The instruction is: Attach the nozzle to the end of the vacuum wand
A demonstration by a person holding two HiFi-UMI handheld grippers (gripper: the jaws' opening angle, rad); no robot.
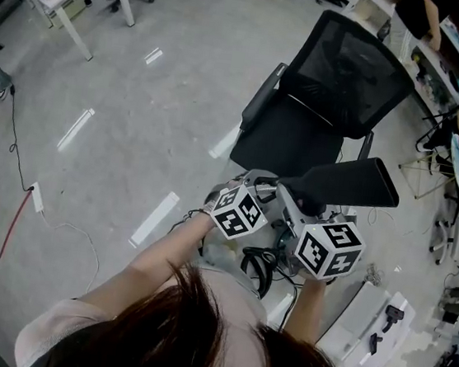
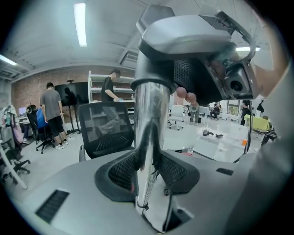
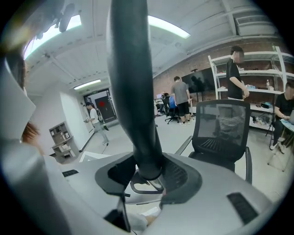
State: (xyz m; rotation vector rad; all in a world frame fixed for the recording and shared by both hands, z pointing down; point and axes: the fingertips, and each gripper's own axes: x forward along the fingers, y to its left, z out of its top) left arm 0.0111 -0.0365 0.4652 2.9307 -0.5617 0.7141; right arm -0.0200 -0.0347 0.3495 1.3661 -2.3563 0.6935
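Concrete floor spreads beyond the black office chair (image 1: 340,92). Just in front of it, the left gripper (image 2: 147,172) clamps the chrome wand (image 2: 149,119), stiff and probably slippery; the right gripper (image 3: 149,176) clamps the dark nozzle (image 3: 131,92) at its neck, seemingly light and rigid.

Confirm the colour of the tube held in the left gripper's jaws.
Shiny chrome silver, mirror-like. The wand shows best in the left gripper view.
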